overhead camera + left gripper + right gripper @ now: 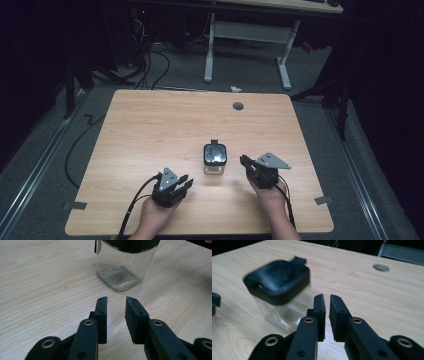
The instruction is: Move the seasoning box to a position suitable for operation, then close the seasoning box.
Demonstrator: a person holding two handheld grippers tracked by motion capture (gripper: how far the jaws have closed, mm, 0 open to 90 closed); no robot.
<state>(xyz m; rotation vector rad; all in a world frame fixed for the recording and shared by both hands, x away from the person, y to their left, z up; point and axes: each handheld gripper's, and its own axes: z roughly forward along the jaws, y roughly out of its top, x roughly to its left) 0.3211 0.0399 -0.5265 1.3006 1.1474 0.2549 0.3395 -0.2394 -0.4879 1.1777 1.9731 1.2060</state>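
A clear square glass jar [214,159] with a black lid stands upright near the middle of the wooden table [150,125]. My left gripper [187,184] rests low at the jar's front left, pointing toward it. Its jaws are open with a small gap and nothing in it. Along those jaws [116,300] the jar [120,267] stands a short way ahead. My right gripper [243,160] sits just right of the jar, its jaws [327,297] almost together and empty. The jar [278,292] is blurred at their left, apart from them.
A round cable hole [238,105] lies in the table's far side, also seen as a grey hole [381,267]. Beyond the table stands another desk's white frame [247,32], with cables on the floor [150,65]. A tip of the other gripper [215,302] shows at left.
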